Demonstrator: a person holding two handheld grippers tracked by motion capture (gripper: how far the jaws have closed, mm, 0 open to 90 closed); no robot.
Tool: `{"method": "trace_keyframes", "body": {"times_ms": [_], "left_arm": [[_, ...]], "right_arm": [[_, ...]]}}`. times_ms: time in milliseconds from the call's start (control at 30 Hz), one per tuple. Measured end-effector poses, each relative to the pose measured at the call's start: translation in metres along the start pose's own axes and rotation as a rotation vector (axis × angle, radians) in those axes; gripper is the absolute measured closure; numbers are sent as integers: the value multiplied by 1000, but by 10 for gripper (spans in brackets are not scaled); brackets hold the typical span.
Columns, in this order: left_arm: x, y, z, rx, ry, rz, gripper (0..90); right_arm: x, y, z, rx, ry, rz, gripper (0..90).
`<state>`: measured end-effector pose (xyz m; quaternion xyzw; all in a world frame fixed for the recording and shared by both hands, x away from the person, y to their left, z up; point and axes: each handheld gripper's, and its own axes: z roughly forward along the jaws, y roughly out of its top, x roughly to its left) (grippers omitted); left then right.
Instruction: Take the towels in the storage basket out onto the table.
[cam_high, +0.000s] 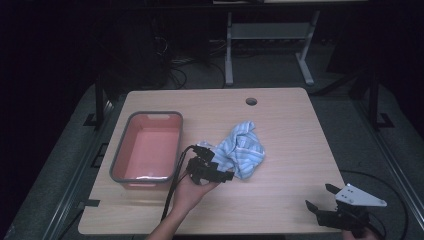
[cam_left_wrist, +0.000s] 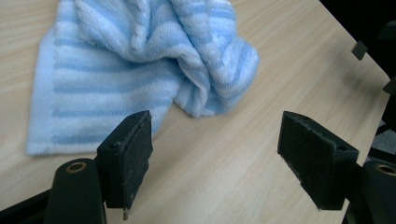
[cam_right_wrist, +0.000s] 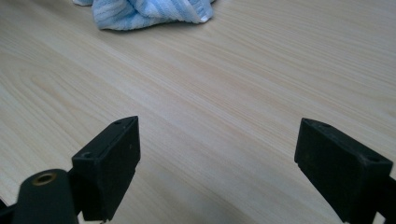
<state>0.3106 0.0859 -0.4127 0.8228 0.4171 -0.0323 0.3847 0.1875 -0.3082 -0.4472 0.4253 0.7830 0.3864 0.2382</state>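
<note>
One towel (cam_high: 242, 150) on the tabletop (cam_high: 295, 130), blue and white stripes, crumpled in a heap about mid-table, a little toward the near edge. One tub (cam_high: 148, 147), pink inside with a grey rim, sitting by the left edge, well apart from the far corners. Two grippers in play.

Left gripper (cam_high: 220, 167) is right at the towel's near-left side, held in a hand (cam_high: 192, 192) that comes up from the near edge, cable trailing back past the tub. From the high view you can't tell whether the jaws touch cloth. The left gripper view settles it: jaws spread wide, bare wood between them, towel (cam_left_wrist: 140, 70) lying just beyond the pads (cam_left_wrist: 137, 158), nothing gripped. That view also shows the towel's ribbed weave and a flat layer spread under the bunched folds.

Right gripper (cam_high: 320, 197) sits down at the near right corner, grey plate on top, well apart from the towel. Its own view shows jaws wide apart too, empty, only wood grain between them, with the towel's edge (cam_right_wrist: 149, 14) far off at the top.

The high view alone gives the tub and a round hole (cam_high: 251, 101) near the far edge.
</note>
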Motion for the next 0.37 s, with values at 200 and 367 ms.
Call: {"method": "trace_keyframes", "body": {"times_ms": [200, 367], "left_arm": [[-5, -18, -8, -20, -5, 12, 249], [-11, -46, -16, -84, 13, 28, 246]], "right_arm": [[1, 0, 0, -1, -3, -1, 136], [2, -1, -1, -1, -2, -1, 137]]}}
